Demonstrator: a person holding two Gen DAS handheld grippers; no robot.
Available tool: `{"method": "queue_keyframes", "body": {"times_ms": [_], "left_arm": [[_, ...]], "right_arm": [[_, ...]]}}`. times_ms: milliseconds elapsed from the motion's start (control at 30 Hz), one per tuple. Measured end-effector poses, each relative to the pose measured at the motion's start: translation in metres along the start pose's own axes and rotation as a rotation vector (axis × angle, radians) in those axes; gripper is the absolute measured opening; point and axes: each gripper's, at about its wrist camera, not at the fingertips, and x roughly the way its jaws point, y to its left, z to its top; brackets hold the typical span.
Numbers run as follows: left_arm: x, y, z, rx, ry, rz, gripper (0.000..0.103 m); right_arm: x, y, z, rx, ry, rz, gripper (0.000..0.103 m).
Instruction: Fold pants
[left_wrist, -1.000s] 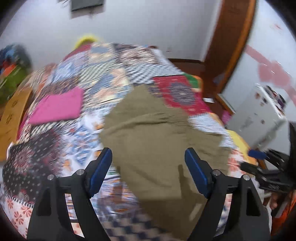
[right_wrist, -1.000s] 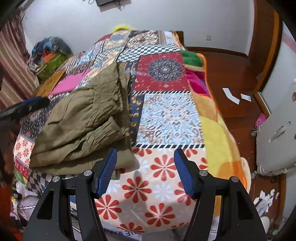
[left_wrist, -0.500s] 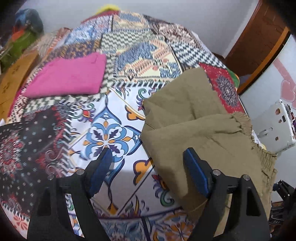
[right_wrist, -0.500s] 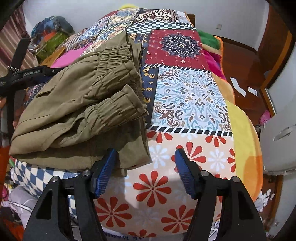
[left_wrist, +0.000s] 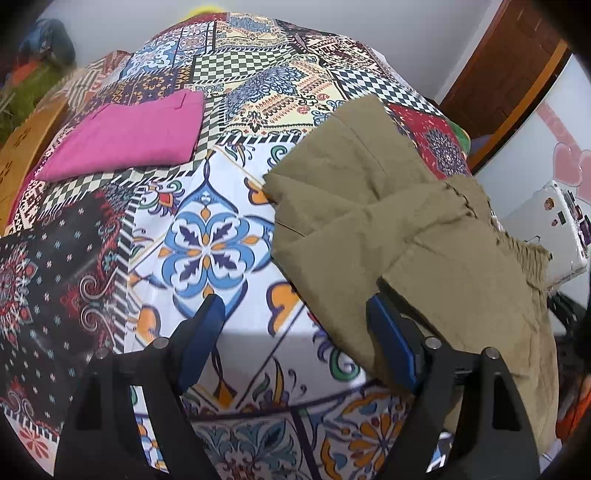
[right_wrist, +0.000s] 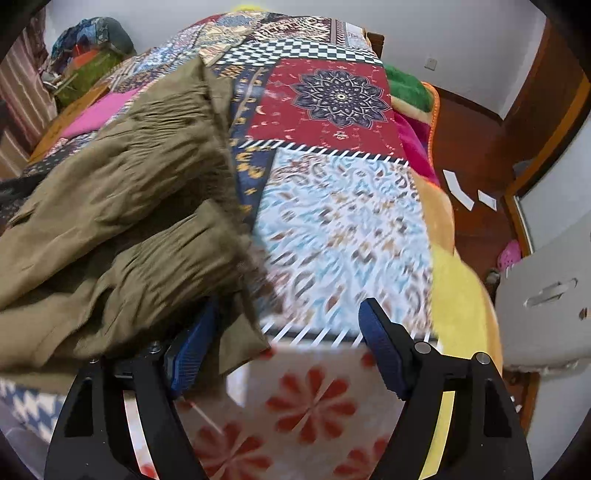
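Lying folded on the patchwork bedspread (left_wrist: 207, 254), the olive pants (left_wrist: 373, 206) are the landmark for everything else. Left gripper (left_wrist: 295, 325) hangs over the spread w/ jaws wide apart, nothing pinched: its left pad sits over bare blue-flower patch, well clear of the pants' left edge, while its right pad overlaps the pants' near-left corner; can't tell if that pad touches cloth or just sits above it. Pink folded cloth (left_wrist: 125, 136) lies up and left of the pants, apart from them, on the same spread.

Right gripper (right_wrist: 286, 343), seen from the other side of the pants (right_wrist: 122, 206): jaws spread and have just been opening wider, no cloth pinched. Its left pad is tucked at the pants' near-right corner, partly hidden behind the hem flap, so contact can't be judged; right pad stands well right of the pants over the pale patterned patch of the bedspread (right_wrist: 343, 221). Elastic cuffs of the pants bunch on top, just above that left pad. View is motion-blurred. White cabinet (right_wrist: 546, 306) stands far right of the pants, past the bed edge
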Motion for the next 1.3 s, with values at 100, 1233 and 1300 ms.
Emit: {"method": "queue_keyframes", "body": {"times_ms": [100, 1233, 1300], "left_arm": [[-0.002, -0.003, -0.005, -0.009, 0.008, -0.017, 0.081], [-0.032, 0.000, 0.020, 0.009, -0.096, 0.044, 0.080], [-0.020, 0.004, 0.025, 0.004, -0.079, 0.057, 0.080]], "right_arm": [[0.012, -0.011, 0.012, 0.000, -0.002, -0.022, 0.075], [-0.072, -0.049, 0.035, 0.094, -0.139, 0.013, 0.073], [-0.071, -0.033, 0.027, 0.075, -0.127, 0.054, 0.073]]}}
